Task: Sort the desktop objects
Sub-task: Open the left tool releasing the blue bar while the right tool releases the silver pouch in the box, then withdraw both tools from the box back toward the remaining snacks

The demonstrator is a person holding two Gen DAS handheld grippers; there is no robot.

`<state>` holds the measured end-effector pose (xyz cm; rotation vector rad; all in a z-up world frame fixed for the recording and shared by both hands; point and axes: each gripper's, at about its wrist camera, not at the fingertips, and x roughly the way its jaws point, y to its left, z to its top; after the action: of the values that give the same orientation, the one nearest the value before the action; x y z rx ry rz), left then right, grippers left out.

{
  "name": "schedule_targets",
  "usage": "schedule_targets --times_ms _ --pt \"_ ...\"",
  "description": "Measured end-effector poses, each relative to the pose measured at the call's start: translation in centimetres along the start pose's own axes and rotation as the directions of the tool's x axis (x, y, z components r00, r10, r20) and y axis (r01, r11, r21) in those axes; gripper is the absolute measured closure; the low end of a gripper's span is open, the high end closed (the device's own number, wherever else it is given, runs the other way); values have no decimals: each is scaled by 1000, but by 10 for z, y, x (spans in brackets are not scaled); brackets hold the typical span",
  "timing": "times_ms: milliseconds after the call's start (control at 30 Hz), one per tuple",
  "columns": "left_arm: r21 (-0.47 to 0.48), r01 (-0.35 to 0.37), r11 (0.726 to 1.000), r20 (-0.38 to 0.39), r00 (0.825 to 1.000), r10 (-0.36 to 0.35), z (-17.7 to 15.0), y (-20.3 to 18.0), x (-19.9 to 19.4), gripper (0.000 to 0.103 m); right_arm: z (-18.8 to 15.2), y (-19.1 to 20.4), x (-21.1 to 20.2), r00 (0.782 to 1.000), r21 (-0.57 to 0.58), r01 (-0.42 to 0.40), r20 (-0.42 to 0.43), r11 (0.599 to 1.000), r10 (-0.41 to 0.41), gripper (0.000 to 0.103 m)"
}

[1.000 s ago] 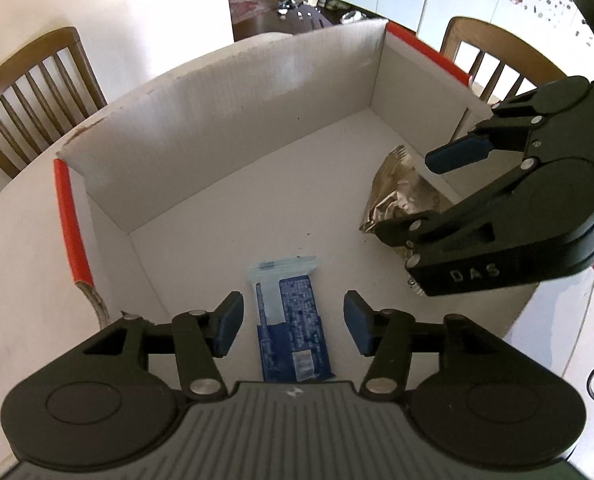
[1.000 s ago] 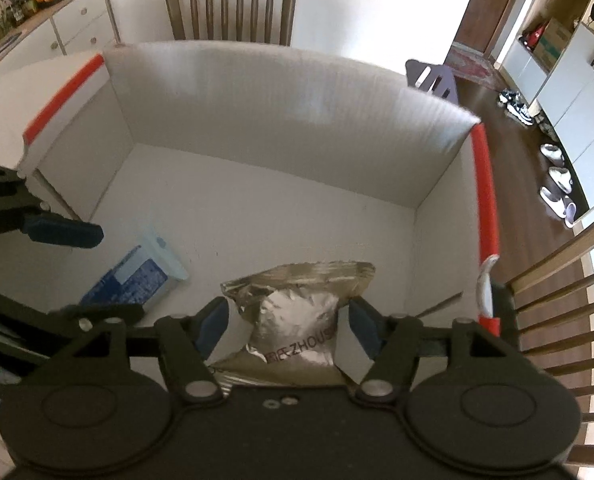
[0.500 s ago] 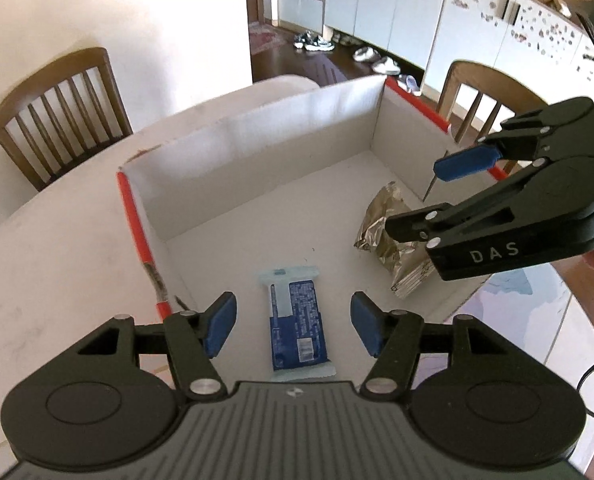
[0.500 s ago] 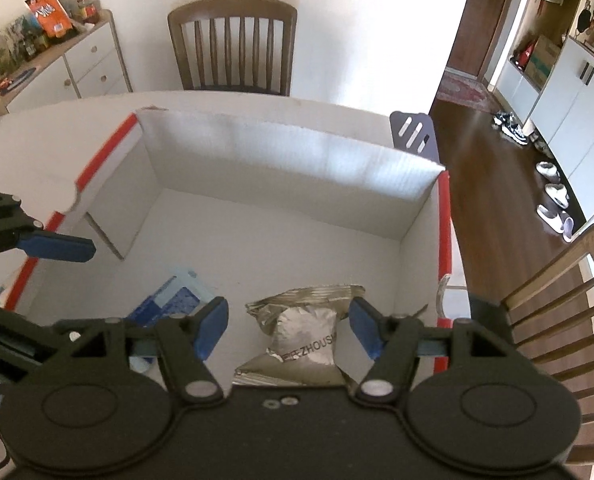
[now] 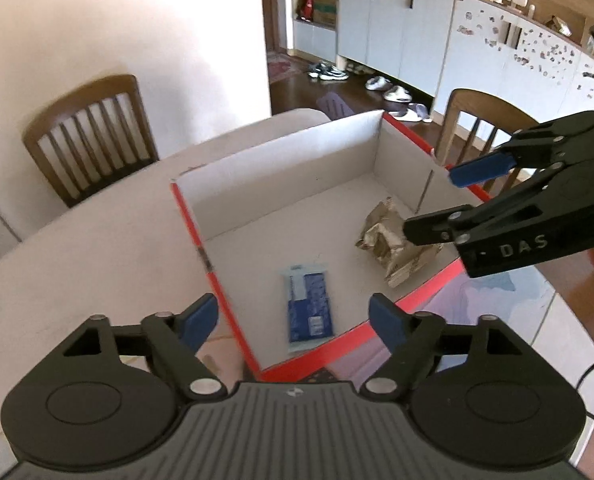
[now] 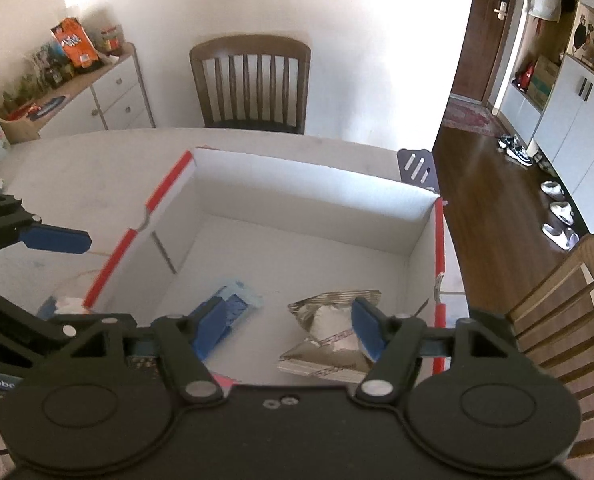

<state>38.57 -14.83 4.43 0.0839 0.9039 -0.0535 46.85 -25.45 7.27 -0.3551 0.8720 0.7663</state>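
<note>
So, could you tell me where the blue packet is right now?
The blue packet lies flat on the floor of the white box, near its front wall on the left side, apart from the silver foil bag to its right.

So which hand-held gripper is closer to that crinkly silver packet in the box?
Right. The right hand-held gripper hangs just above the silver packet; the left hand-held gripper sits over the blue packet instead.

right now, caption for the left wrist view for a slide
Open left gripper above a white box holding a blue packet and a silver foil pouch.
</note>
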Motion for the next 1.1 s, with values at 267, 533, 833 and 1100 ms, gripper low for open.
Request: schedule_targets --times_ms 267,533,833,1100 --pt "-12 -13 1000 28 1000 13 -22 10 -32 19 -12 23 -27 999 27 1 52 1000 -3 30" --pt "-53 64 997 70 996 -61 -47 29 -61 0 -29 44 -52 997 66 14 77 998 -19 29" --pt "-56 77 995 151 986 -68 -85 56 -95 0 -57 84 -75 993 110 28 110 994 -40 28" --pt "-60 88 994 210 975 -74 -126 84 -127 0 -72 129 -89 990 125 34 132 992 -51 28"
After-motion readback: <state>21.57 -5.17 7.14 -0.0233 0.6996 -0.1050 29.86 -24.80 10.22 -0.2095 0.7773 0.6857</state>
